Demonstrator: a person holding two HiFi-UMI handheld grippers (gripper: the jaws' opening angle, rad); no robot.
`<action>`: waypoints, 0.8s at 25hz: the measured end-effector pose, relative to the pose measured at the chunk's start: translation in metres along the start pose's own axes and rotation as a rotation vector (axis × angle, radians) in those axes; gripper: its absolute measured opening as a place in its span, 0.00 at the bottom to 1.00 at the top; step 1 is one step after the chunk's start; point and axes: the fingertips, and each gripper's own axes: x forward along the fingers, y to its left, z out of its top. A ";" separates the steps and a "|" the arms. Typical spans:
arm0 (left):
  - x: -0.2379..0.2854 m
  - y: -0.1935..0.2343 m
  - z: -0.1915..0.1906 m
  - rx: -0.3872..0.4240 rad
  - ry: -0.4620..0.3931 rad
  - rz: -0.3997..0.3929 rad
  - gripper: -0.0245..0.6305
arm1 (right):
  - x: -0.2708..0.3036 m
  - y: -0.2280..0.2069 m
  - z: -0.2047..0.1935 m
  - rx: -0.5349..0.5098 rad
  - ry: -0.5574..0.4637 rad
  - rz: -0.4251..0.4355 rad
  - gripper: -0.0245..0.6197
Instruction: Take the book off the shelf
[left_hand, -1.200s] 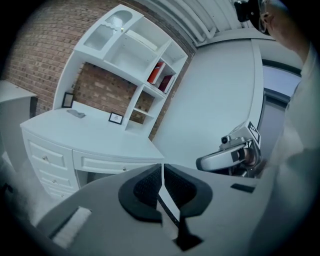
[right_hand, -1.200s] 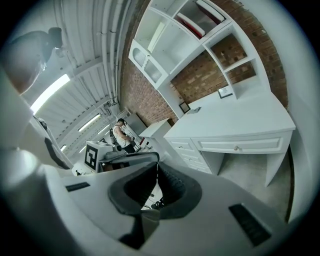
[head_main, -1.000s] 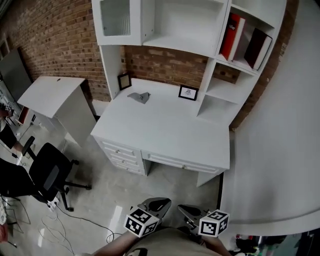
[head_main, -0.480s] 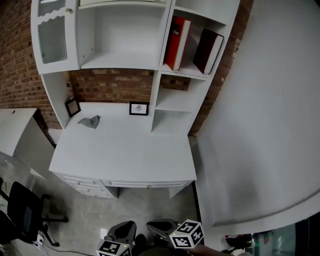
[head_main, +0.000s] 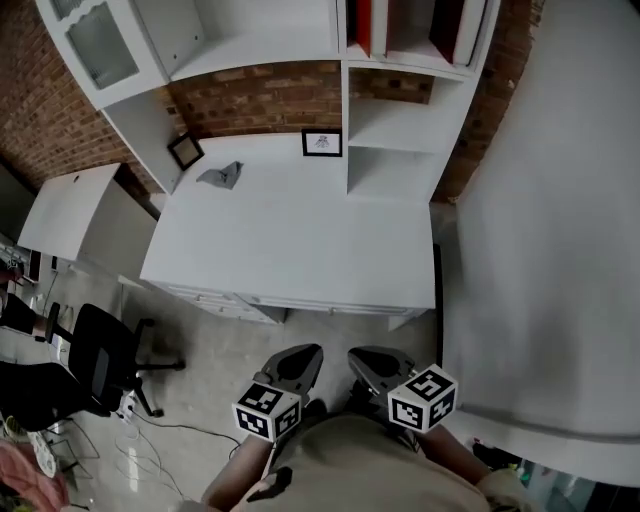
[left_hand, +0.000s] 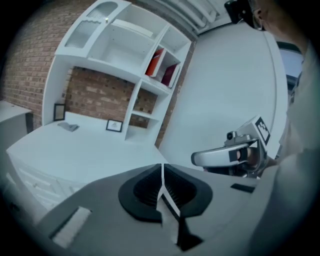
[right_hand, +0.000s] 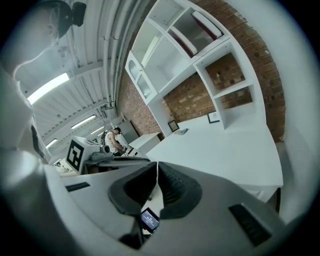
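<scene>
Red book (head_main: 360, 24) stands on the far shelf (head_main: 405, 63); near, left hand-held gripper (head_main: 301, 360) and right hand-held gripper (head_main: 369, 363) are both closed, empty.

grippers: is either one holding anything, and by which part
Nothing is held. The left gripper and right gripper are both shut with nothing between the jaws; the red book stands on the shelf.

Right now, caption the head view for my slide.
Left gripper and right gripper, both shut and empty, held low before a white desk; red book stands on the shelf above.
</scene>
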 end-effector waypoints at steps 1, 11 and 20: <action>0.009 -0.003 0.007 0.018 -0.009 -0.012 0.06 | -0.002 -0.007 0.002 0.004 -0.011 0.003 0.05; 0.074 -0.026 0.017 0.030 0.011 0.001 0.06 | -0.037 -0.091 -0.002 0.050 -0.001 -0.020 0.05; 0.087 0.001 0.053 0.015 -0.049 0.022 0.06 | -0.016 -0.117 0.021 0.071 0.024 -0.009 0.05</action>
